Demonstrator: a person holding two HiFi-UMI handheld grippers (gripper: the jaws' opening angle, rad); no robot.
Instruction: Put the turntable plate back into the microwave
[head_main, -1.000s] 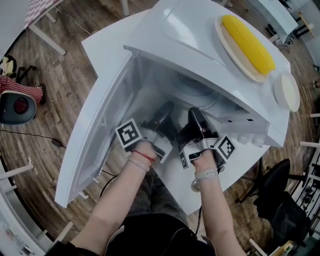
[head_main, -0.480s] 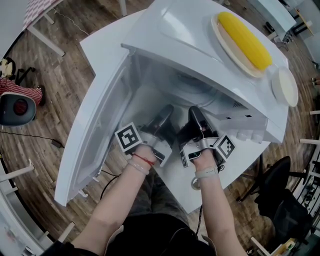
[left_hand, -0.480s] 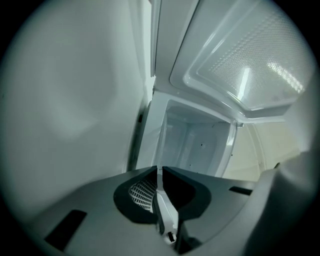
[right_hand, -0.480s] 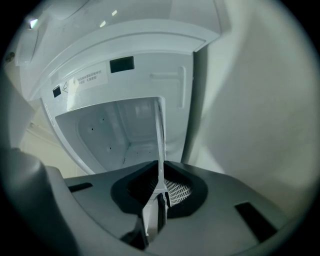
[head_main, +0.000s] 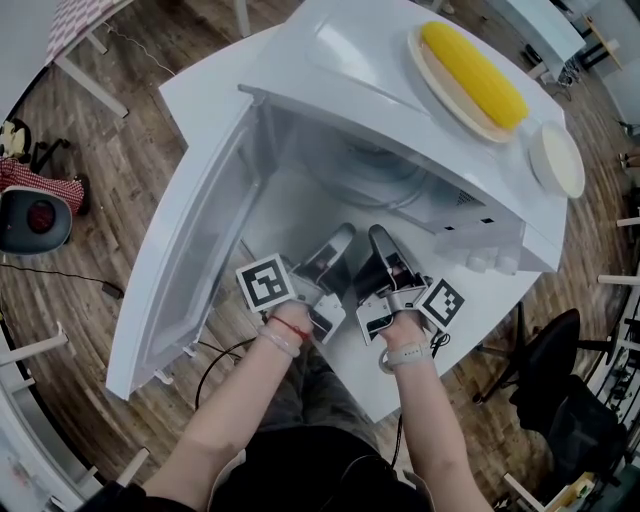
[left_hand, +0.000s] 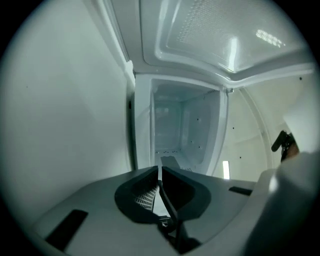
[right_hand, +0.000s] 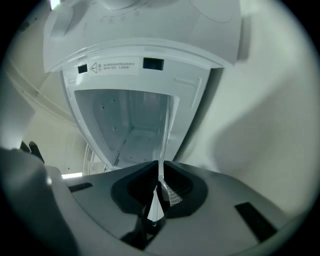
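**Grippers backing out, plate left inside**
I have drawn my left gripper (head_main: 343, 236) and right gripper (head_main: 380, 238) back to the mouth of the microwave (head_main: 340, 60). Both pairs of jaws are closed together and hold nothing. The turntable plate (head_main: 385, 165) lies inside the cavity, so placement looks complete. My wrists sit side by side, tips pointing inward.

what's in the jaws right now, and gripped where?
The left gripper and right gripper are both shut on the glass turntable plate, each pinching its near rim.
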